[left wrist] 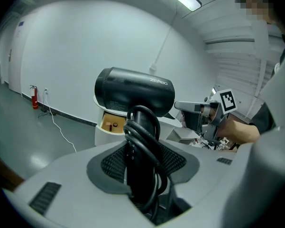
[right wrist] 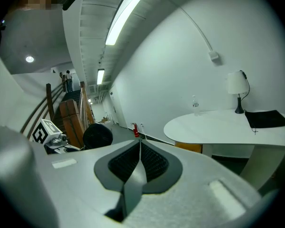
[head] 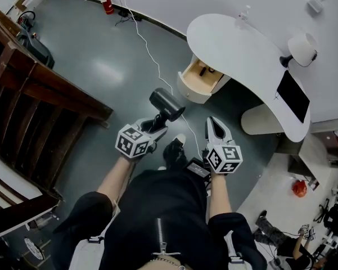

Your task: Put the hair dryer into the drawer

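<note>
Grey floor, white desk [head: 236, 49] ahead with drawer [head: 190, 90] open: your left claw [head: 159, 124] clamps the hair dryer [head: 167, 104] by its cord-wrapped handle, well short; right claw [head: 215, 122] pinched empty; carry step, next likely reach in and lower.

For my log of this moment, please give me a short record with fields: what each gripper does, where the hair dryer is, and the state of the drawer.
left gripper: shut on the handle of the hair dryer, with the cord wound round it
right gripper: fingers together, nothing between them
hair dryer place: held in the air, short of the drawer
drawer: open, under the white desk; small dark things inside
task state: hair dryer not yet in the drawer
</note>
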Action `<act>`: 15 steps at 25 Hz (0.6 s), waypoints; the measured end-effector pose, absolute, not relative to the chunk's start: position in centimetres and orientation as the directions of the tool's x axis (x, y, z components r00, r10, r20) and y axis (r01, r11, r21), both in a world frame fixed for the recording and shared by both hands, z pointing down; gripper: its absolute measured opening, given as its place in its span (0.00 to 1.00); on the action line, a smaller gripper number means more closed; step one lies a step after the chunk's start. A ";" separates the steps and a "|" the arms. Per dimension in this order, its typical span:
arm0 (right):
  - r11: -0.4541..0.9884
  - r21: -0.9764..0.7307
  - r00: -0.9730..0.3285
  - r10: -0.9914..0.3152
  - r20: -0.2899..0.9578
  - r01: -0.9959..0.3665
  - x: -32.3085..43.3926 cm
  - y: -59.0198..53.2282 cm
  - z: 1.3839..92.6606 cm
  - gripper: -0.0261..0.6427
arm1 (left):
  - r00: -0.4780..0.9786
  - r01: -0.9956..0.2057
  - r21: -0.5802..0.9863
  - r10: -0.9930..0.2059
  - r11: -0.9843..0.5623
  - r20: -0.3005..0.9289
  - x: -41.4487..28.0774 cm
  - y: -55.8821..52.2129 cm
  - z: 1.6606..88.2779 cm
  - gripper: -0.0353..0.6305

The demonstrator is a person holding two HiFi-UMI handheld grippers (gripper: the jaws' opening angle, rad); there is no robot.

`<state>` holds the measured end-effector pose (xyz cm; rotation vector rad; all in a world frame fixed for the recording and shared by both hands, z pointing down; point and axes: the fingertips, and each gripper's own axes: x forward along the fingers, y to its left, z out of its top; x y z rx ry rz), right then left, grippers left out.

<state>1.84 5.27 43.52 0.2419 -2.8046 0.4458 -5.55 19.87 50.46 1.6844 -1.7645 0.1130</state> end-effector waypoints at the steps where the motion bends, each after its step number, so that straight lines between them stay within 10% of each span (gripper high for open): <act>1: 0.938 -0.279 -0.944 -0.115 0.309 -0.206 1.1 4.5 43.4 0.05 | 0.075 -0.909 0.386 -0.849 0.157 0.523 -6.1 19.1 50.4 0.35; 15: 0.932 -0.313 -0.948 -0.081 0.309 -0.181 -6.8 -4.3 43.3 0.05 | 0.083 -0.912 0.372 -0.814 0.171 0.576 -12.5 11.5 50.8 0.35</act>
